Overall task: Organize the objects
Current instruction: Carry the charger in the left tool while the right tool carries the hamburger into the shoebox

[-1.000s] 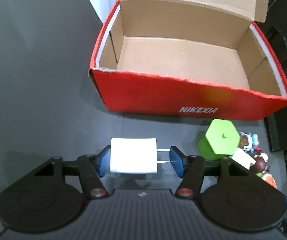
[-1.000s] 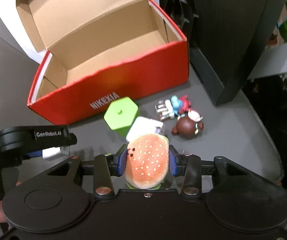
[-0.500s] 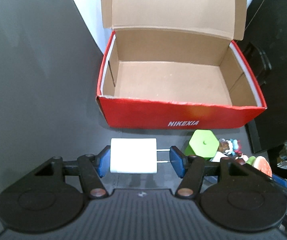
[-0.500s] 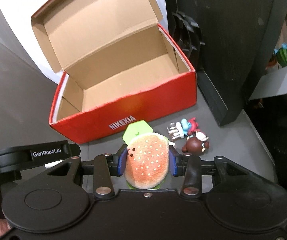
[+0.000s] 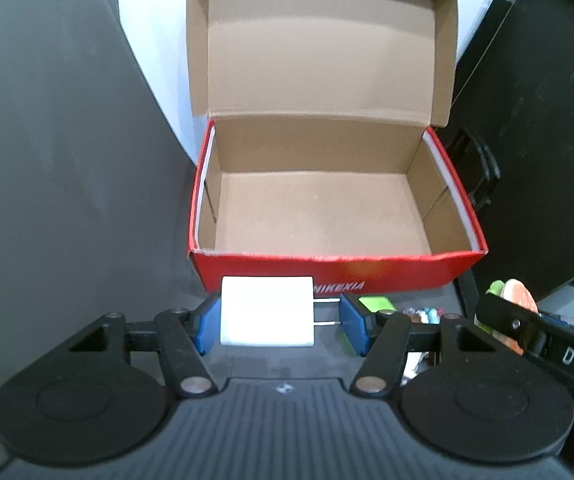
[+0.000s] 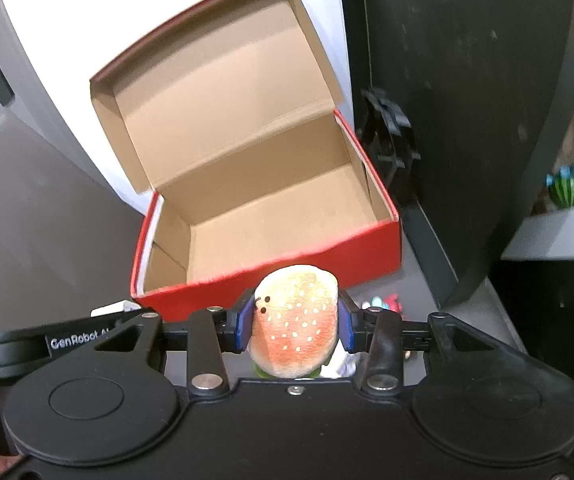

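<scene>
My left gripper [image 5: 279, 322] is shut on a white plug charger [image 5: 267, 311], its prongs against the right pad, held above the table in front of the red shoe box [image 5: 367, 270]. The box stands open and empty, lid tilted back. My right gripper [image 6: 294, 322] is shut on a plush hamburger [image 6: 293, 326], held above the box's front wall [image 6: 327, 256]. The hamburger also shows in the left wrist view [image 5: 517, 298] at the right. The left gripper shows at the lower left of the right wrist view [image 6: 67, 340].
A green hexagonal block [image 5: 375, 304] and small toy figures [image 5: 423, 314] lie on the dark table [image 5: 87, 240] in front of the box, mostly hidden by my grippers. A black cabinet [image 6: 467, 100] stands right of the box. A white wall is behind it.
Both grippers have risen with their objects; the box now appears lower and farther, with its inside floor in fuller view. The toys on the table have slipped behind the grippers.
</scene>
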Available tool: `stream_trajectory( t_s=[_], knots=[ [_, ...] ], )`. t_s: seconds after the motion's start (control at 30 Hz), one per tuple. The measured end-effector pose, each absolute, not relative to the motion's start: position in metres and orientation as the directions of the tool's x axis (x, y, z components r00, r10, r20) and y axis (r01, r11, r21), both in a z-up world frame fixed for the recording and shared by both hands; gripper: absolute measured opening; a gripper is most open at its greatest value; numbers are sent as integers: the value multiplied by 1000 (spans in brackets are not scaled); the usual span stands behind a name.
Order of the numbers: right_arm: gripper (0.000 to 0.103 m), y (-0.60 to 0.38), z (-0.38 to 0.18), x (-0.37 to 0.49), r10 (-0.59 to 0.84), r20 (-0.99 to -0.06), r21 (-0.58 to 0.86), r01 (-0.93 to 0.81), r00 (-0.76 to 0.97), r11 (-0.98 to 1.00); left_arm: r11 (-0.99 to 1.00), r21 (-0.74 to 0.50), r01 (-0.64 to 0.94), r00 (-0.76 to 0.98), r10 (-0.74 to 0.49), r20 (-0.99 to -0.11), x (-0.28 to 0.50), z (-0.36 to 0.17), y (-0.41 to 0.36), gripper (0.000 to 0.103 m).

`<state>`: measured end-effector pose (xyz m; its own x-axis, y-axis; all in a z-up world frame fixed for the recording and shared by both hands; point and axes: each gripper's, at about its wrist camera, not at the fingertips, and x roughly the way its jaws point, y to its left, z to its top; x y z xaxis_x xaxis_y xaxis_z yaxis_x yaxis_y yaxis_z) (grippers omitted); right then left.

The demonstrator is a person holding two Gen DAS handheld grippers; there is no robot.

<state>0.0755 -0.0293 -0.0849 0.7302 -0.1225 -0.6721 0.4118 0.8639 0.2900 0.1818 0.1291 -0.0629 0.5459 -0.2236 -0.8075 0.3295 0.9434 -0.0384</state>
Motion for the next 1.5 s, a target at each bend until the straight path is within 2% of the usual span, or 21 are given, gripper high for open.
stream_trajectory(
  t_s=[0.83, 1.5],
  knots=[
    [41, -24, -7, 124, -68, -575, 251, 255, 815, 934, 935, -48, 351, 649, -280, -707, 210, -6, 135, 61],
    [41, -29, -4, 151, -46, -602, 231, 229, 797, 946, 951, -75, 299, 634, -257, -730, 254, -17, 131, 61]
  ],
)
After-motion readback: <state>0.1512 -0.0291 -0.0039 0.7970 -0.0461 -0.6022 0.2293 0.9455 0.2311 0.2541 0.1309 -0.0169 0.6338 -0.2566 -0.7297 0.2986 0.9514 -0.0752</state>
